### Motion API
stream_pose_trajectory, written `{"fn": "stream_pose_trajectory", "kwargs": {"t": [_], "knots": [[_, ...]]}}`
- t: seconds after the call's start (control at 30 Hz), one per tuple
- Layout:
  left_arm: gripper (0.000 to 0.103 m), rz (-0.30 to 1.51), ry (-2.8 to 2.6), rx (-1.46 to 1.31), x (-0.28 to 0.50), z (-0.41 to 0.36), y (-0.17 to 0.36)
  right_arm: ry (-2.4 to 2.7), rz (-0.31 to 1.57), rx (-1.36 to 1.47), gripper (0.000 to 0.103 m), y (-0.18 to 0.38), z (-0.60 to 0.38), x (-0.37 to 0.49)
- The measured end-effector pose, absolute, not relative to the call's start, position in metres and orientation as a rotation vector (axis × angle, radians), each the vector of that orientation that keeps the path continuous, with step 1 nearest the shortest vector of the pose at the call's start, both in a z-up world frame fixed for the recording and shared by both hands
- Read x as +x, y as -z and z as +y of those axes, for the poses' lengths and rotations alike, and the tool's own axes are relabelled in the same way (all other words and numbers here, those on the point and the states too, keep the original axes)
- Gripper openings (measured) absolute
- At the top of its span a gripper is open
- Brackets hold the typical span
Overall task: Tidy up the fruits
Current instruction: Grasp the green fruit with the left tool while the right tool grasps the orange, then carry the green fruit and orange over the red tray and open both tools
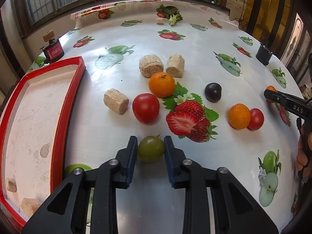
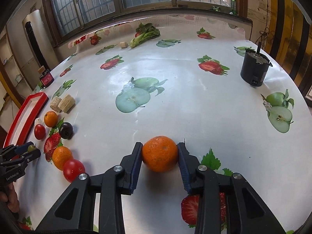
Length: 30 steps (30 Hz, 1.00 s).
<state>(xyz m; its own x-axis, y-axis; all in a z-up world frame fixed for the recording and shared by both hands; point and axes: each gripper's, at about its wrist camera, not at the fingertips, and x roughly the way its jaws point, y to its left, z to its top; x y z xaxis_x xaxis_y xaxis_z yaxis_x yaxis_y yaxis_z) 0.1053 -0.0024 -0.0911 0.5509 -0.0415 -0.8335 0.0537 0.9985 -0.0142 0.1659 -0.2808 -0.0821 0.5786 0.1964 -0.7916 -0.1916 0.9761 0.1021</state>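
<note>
My left gripper (image 1: 150, 143) is shut on a green tomato (image 1: 150, 149), just above the fruit-print tablecloth. Ahead of it lie a red tomato (image 1: 145, 108), an orange (image 1: 161, 84), a dark plum (image 1: 213, 92), and a second orange (image 1: 239, 116) touching a small red tomato (image 1: 256, 119). My right gripper (image 2: 159, 146) is shut on another orange (image 2: 159, 153), held low over the table. The right wrist view shows the left gripper (image 2: 29, 149) with the green tomato (image 2: 31, 147) at the far left, and the same fruits beside it.
A red-rimmed tray (image 1: 67, 101) lies at the left, with cork-like pieces (image 1: 10, 184) inside. Three cork-like cylinders (image 1: 151, 66) lie beyond the fruits. A black cylindrical device (image 2: 254, 69) stands at the right, a red-black jar (image 1: 53, 50) at the far left, leafy greens (image 2: 145, 34) at the back.
</note>
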Motion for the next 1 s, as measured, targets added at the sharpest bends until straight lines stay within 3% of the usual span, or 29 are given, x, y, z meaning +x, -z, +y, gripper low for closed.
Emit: {"fn": "stream_pose_trajectory", "kwargs": {"t": [0.43,1.0], "knots": [[0.022,0.915,0.073,-0.083,0.076,0.026,0.064,-0.372,0.839,0.023,0.037,0.035,-0.235,0.120],[0.023,0.856,-0.021,-0.144,0.047,0.084,0.043,-0.558,0.836,-0.078,0.037,0.024,-0.139,0.090]]}}
